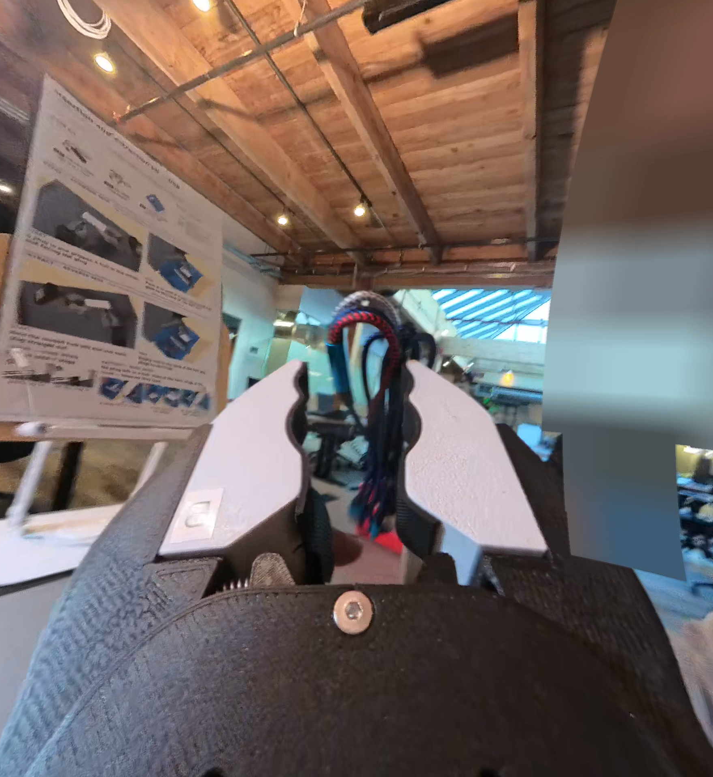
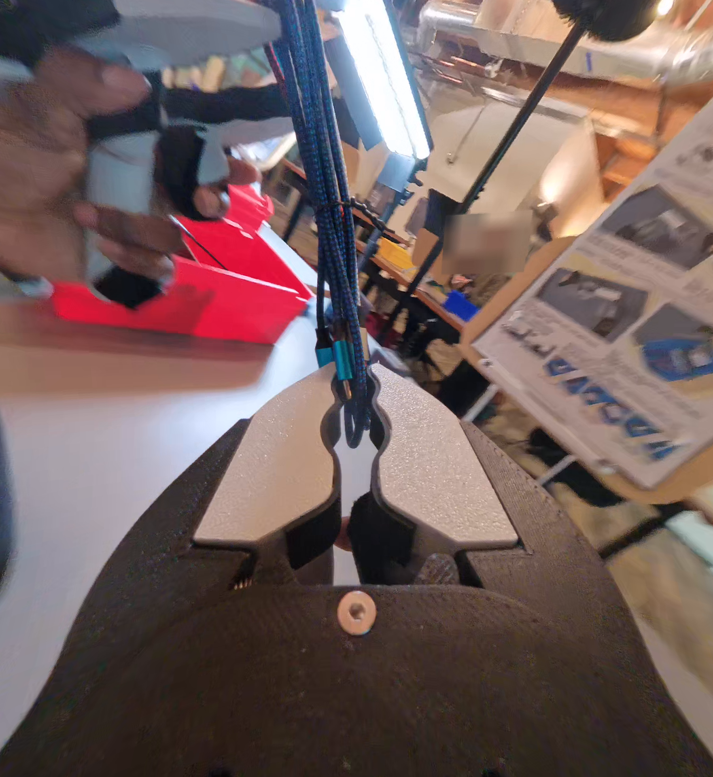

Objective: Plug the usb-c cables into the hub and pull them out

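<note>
The right tool (image 2: 357, 380) pinches the soft, light, floppy cables (image 2: 325, 176), the left tool (image 1: 357, 378) gapes open around them (hold the hard blue plug (image 2: 343, 357)).

braided cloth cables (image 2: 325, 176), rough wooden ceiling (image 1: 304, 138)

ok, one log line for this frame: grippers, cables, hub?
left gripper: open, cable bundle draped over | right gripper: shut on cable bundle | hub: not visible

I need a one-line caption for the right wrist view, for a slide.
Right claw shut on a hanging bundle of braided cables, above a white table.
</note>
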Demonstrator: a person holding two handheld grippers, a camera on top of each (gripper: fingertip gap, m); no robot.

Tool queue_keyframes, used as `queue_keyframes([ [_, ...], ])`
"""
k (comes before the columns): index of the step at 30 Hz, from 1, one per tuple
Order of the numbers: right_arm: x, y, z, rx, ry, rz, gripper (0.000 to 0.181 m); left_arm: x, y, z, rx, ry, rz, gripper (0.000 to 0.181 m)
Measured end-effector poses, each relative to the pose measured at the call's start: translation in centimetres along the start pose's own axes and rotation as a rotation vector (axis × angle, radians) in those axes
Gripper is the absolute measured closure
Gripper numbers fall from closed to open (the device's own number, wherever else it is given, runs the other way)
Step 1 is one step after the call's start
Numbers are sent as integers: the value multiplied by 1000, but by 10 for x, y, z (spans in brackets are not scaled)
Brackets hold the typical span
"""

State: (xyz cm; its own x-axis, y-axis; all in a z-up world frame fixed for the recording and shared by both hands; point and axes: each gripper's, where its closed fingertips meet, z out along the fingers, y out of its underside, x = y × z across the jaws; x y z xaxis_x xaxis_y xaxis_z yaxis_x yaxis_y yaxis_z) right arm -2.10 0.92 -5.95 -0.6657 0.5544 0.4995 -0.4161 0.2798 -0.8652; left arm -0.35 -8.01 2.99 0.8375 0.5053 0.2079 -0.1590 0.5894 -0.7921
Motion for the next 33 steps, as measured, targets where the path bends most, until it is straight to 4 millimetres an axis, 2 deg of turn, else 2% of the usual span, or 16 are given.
queue_keyframes([
  [3, 14, 10, -10, -87, 87, -276, 173, -27, -8, -35, -88, -177, 252, 112],
  [5, 17, 23, -13, -173, 92, -424, 173, -37, -18, -56, -178, -292, 499, 106],
  [6, 17, 29, -13, -207, 88, -486, 173, -35, -16, -59, -258, -295, 603, 107],
  [8, 13, 41, -12, -253, 61, -582, 173, -21, 8, -53, -468, -203, 703, 112],
  [10, 5, 47, -10, -273, 35, -657, 173, -3, 50, -45, -693, -58, 752, 123],
  [13, -5, 52, -9, -292, 19, -755, 173, 1, 106, -41, -985, 55, 943, 136],
  [16, -10, 56, -10, -311, -1, -808, 172, -6, 137, -40, -1136, 113, 1127, 145],
  [20, -16, 54, -14, -296, -22, -808, 172, -9, 164, -49, -1250, 177, 1166, 152],
  [23, -20, 52, -14, -266, -30, -745, 171, -14, 166, -50, -1245, 156, 1247, 163],
  [25, -23, 48, -14, -218, -59, -607, 168, -16, 161, -46, -1174, 124, 1325, 166],
  [28, -29, 34, -24, -105, -202, -238, 152, -20, 152, -46, -1105, 91, 1454, 167],
  [31, -24, 22, -33, -40, -356, 154, 145, -22, 148, -48, -1057, 78, 1512, 167],
  [33, -21, 15, -36, 3, -398, 287, 145, -25, 149, -51, -1064, 69, 1497, 167],
])
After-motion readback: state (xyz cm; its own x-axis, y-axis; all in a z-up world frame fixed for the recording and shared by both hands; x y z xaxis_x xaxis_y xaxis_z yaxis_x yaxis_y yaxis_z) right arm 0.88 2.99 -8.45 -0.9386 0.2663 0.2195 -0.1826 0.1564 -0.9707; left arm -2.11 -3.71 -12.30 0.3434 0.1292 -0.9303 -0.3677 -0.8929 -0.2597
